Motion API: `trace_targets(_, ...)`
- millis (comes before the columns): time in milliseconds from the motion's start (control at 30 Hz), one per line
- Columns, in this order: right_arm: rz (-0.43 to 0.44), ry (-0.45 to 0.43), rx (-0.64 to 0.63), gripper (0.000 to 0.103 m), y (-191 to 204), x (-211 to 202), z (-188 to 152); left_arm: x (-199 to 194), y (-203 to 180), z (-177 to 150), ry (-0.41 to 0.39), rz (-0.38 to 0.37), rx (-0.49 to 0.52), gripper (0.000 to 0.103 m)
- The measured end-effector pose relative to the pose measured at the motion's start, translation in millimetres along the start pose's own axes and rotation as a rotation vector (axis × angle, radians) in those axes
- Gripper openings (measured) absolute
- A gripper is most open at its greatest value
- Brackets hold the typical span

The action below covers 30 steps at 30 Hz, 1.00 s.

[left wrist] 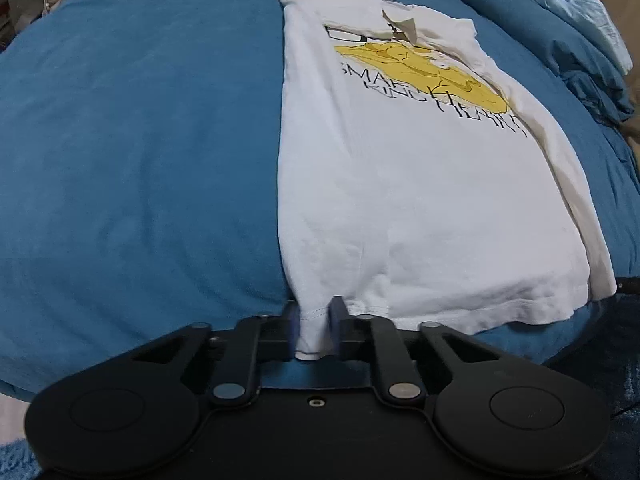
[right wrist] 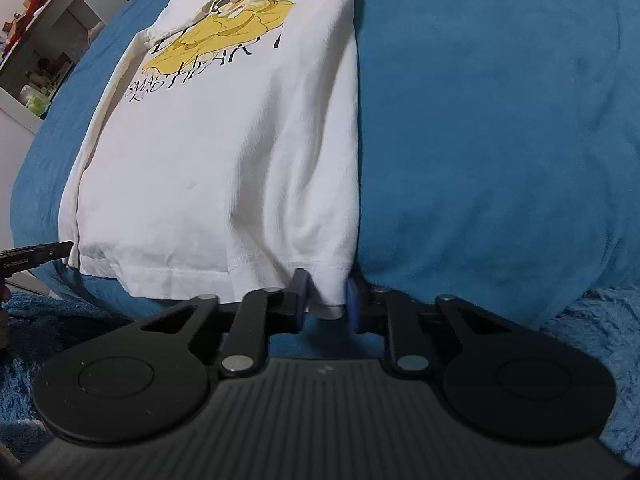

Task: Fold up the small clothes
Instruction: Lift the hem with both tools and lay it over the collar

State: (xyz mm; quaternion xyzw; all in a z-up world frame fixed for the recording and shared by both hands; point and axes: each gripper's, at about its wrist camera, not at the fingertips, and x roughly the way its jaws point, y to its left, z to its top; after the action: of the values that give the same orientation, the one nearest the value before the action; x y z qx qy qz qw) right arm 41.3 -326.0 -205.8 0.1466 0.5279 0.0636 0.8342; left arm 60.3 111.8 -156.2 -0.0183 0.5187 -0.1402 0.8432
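A white T-shirt point(left wrist: 400, 184) with a yellow print and black lettering lies on a blue bed cover point(left wrist: 140, 140), both sides folded in so it forms a long strip. My left gripper point(left wrist: 316, 328) is shut on the shirt's near left hem corner. In the right wrist view the same T-shirt point(right wrist: 224, 152) lies ahead, and my right gripper point(right wrist: 326, 300) is shut on its near right hem corner. The left gripper's tip point(right wrist: 40, 258) shows at the left edge of that view.
The blue bed cover point(right wrist: 500, 140) spreads wide on both sides of the shirt. A rumpled blue duvet and a pale blue cloth point(left wrist: 576, 12) lie at the far right. White shelves point(right wrist: 44, 60) stand beyond the bed. A blue shaggy rug point(right wrist: 592, 320) lies below the bed edge.
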Motion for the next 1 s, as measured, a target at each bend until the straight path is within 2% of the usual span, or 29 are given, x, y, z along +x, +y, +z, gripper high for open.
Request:
trace_targets(100,-0.001,-0.027,0.002,0.024,1,-11,-1,-14,-3,1,-0.02,0.001,-0.009,0.006)
trace_targets(267,0.044,-0.114,0.01,0.022,3,-48,6,-55,-2,12,-0.109,-0.046,-0.054,0.006)
trace_targets(400,0.122,-0.204,0.027,0.022,8,-81,29,-84,-2,45,-0.201,-0.093,-0.092,0.006)
trace_targets(467,0.162,-0.254,0.037,0.022,14,-93,50,-95,-3,74,-0.249,-0.104,-0.095,0.006)
trace_targets(600,0.234,-0.339,0.062,0.022,18,-108,118,-98,-11,155,-0.349,-0.073,-0.06,0.004)
trace_targets(767,0.27,-0.43,0.093,0.022,23,-103,233,-71,-15,277,-0.409,-0.034,-0.041,0.003)
trace_targets(867,0.261,-0.442,0.131,0.022,22,-74,315,-29,-7,347,-0.408,-0.016,-0.07,0.003)
trace_targets(1000,0.148,-0.412,0.13,0.022,21,-3,414,55,12,425,-0.364,0.028,-0.084,0.0)
